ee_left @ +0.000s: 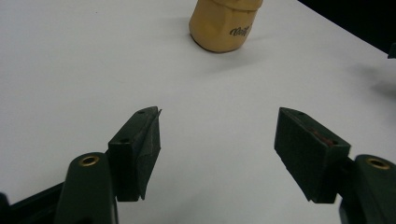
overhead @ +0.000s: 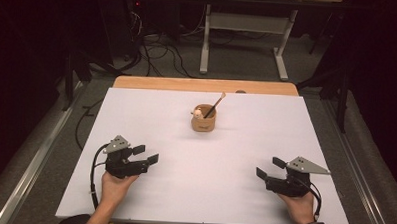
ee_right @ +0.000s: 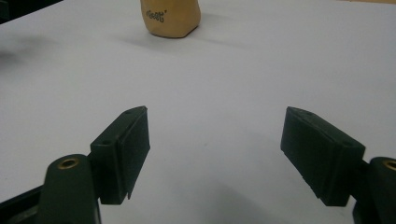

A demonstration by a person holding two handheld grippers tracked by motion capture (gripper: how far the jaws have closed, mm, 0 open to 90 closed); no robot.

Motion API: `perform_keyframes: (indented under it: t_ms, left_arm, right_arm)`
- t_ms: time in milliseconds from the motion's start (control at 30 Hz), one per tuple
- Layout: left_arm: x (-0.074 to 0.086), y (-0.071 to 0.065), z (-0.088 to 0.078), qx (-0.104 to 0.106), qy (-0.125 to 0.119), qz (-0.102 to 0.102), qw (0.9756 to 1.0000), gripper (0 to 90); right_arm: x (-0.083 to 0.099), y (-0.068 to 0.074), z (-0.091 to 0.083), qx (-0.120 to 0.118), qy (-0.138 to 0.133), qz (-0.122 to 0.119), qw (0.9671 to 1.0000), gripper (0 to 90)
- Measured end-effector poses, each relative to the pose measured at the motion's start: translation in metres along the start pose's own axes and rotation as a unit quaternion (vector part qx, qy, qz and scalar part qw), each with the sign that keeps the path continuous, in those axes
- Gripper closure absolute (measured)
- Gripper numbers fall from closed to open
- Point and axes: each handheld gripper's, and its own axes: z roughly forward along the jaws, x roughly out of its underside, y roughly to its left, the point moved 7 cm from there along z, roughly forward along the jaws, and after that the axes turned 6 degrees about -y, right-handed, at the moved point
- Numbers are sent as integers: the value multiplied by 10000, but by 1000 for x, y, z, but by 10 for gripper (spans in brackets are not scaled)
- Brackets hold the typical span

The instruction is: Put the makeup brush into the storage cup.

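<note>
White worktop [overhead: 151,110] spread wide in front of me, its wooden far edge showing beyond the sheet. On it, toward the far middle, sits the tan cup [overhead: 203,120], upright, with a thin stick [overhead: 216,104] leaning out to the far right and a small pale lump [overhead: 198,112] at its left rim; I can't make out what the lump is. My left gripper [overhead: 146,154] rests near the near-left corner, my right gripper [overhead: 269,167] near the near-right, both well apart from the cup and aimed inward toward it. Fingers [ee_left: 142,144] of the left stand wide apart with nothing between them; the right's fingers [ee_right: 126,144] likewise spread and empty. I read this as the start position, reach not yet begun. Next move, by my judgement: bring one gripper forward to the cup, line the fingers either side of its wall or on the stick, then close.
</note>
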Motion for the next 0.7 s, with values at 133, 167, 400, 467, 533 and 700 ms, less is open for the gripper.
perform_keyframes:
  t_ms: [133, 167, 400, 467, 533, 700]
  left_arm:
    - [-2, -1, -2, 29, -78, -26, 10000, 325]
    - [-2, -1, -3, 32, -97, -40, 9999, 326]
    - [-4, 0, -5, 24, -145, -62, 9999, 325]
    - [-4, 0, -5, 26, -151, -60, 9999, 325]
    - [-4, 0, -5, 25, -154, -58, 9999, 325]
    - [-4, 0, -5, 21, -161, -54, 9999, 325]
  right_arm:
    - [0, 0, 0, 3, 2, 1, 10000, 254]
    - [0, 0, 0, 6, -2, 10, 10000, 254]
    - [0, -1, 0, 24, 0, 16, 10000, 254]
    - [0, -1, 0, 27, 1, 26, 10000, 254]
    - [0, -1, 0, 26, 0, 29, 10000, 254]
    - [0, -2, 0, 17, -9, 15, 10000, 254]
